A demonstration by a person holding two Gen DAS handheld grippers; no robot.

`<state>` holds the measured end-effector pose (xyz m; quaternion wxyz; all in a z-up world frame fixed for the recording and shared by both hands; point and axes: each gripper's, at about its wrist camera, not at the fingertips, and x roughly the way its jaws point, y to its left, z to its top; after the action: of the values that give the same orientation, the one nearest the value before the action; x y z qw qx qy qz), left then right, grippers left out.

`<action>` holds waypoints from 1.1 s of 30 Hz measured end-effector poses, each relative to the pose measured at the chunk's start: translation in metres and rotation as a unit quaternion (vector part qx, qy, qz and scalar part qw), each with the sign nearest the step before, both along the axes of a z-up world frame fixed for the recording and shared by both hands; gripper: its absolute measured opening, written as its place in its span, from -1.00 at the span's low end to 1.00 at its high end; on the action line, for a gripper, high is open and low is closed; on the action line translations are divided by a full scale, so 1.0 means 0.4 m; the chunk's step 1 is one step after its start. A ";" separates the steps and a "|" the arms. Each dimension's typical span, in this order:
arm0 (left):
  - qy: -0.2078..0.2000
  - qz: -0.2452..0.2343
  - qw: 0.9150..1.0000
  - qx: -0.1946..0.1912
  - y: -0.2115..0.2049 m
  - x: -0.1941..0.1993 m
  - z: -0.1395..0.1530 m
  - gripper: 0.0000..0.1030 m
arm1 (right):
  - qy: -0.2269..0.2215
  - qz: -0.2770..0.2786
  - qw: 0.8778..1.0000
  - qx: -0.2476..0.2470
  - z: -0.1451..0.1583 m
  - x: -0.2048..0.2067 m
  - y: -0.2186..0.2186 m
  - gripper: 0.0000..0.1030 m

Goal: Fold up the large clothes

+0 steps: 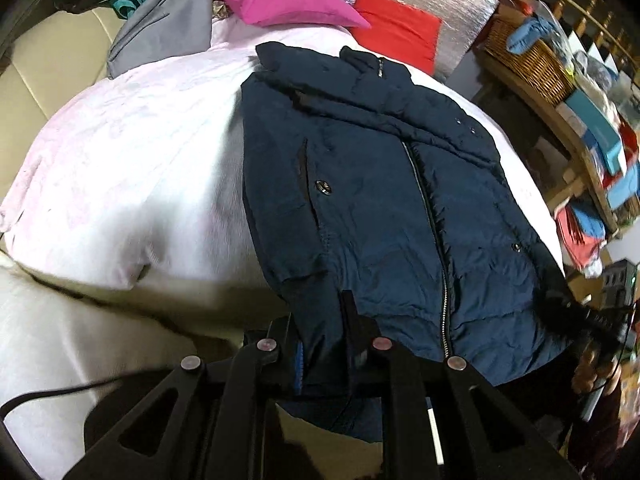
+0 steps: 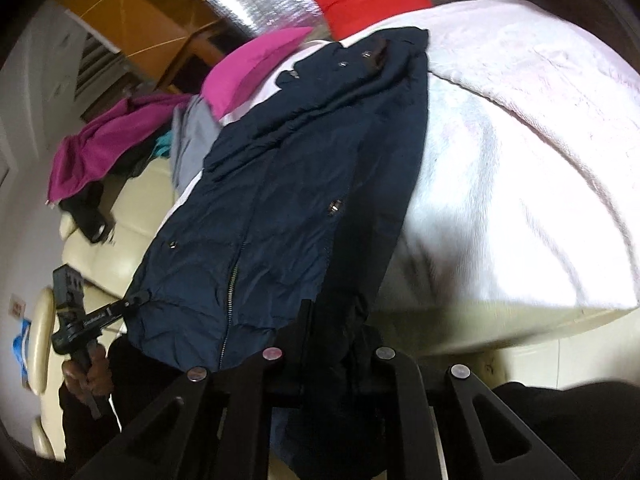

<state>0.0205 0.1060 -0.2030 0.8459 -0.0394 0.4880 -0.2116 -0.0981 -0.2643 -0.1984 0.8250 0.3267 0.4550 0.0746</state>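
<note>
Dark navy zip-front padded jacket (image 1: 360, 184) spread front-up across a pale pink quilted bed cover (image 1: 132, 152), collar toward a magenta pillow (image 1: 280, 0) and a red cushion (image 1: 396, 36), hem hanging off the near edge. Left gripper (image 1: 324, 328) clamped shut on one hem corner beside the side seam; right gripper (image 2: 332, 332) clamped shut on the opposite hem corner, where dark fabric bunches between the fingers, though blur leaves it unclear how much cloth is caught there.

Likely step: raising the hem to fold it up toward the collar. Risks from here: slick shell fabric sliding out of a shallow pinch once the padded weight comes off the bed; uneven pull between the two corners skewing the silver centre zip (image 1: 428, 220) and leaving a crooked fold; a sleeve, apparently tucked across the chest, spilling out and spoiling the shape; whole jacket dragging toward the near edge instead of folding; the grey garment (image 1: 160, 28) close by the collar end catching under the fold.
</note>
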 end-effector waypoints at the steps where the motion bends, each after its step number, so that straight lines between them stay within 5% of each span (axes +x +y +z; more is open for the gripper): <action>1: 0.000 -0.003 1.000 0.002 0.003 -0.009 0.003 -0.70 | -0.003 0.004 1.000 0.002 0.008 -0.011 0.004 -0.71; 10: -0.024 -0.019 0.998 -0.050 -0.009 0.079 0.117 -0.70 | -0.067 -0.003 0.997 0.035 0.108 -0.015 -0.028 -0.72; 20: -0.058 0.015 0.993 -0.101 -0.027 0.307 0.230 -0.70 | -0.151 -0.081 0.985 0.031 0.213 0.152 -0.138 -0.72; 27: -0.078 0.054 0.989 -0.113 -0.061 0.414 0.229 -0.70 | -0.161 -0.135 0.977 0.045 0.161 0.321 -0.199 -0.73; 33: -0.077 0.118 0.984 -0.109 -0.094 0.535 0.175 -0.70 | -0.128 -0.172 0.976 0.043 0.078 0.446 -0.253 -0.73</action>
<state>0.2346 0.0683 -0.1332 0.8907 -0.1717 0.3872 -0.1648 0.0804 -0.3656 -0.1672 0.8622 0.4230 0.2786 -0.0076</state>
